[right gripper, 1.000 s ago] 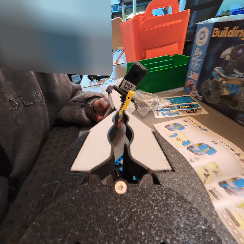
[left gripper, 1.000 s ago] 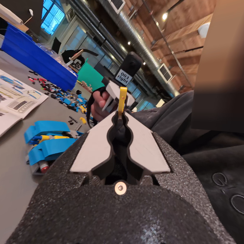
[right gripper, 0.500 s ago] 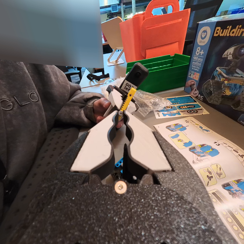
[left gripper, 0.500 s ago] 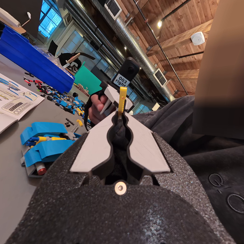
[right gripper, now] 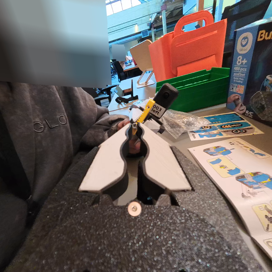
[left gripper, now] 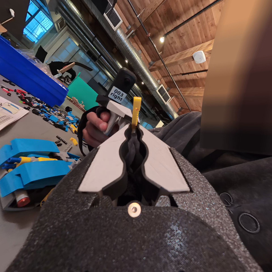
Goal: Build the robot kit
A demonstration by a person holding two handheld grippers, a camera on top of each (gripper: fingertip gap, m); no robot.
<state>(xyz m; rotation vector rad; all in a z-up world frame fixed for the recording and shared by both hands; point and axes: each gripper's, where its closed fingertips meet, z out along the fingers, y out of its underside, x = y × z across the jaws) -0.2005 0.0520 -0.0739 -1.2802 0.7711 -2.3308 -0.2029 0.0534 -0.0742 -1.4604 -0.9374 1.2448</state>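
Fingertips of both grippers are pinched on one yellow toothed strip (left gripper: 136, 111), held above the grey table (left gripper: 36, 131). Scattered small bricks (left gripper: 56, 117) and a blue model (left gripper: 29, 166) are seen beyond the left gripper (left gripper: 133, 129); an instruction sheet (right gripper: 235, 169) lies beside the right gripper (right gripper: 134, 126).

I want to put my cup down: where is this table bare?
Bare grey table lies between the instruction sheet and the blue model, and in front of that model. Crowded: loose bricks along the blue bin.
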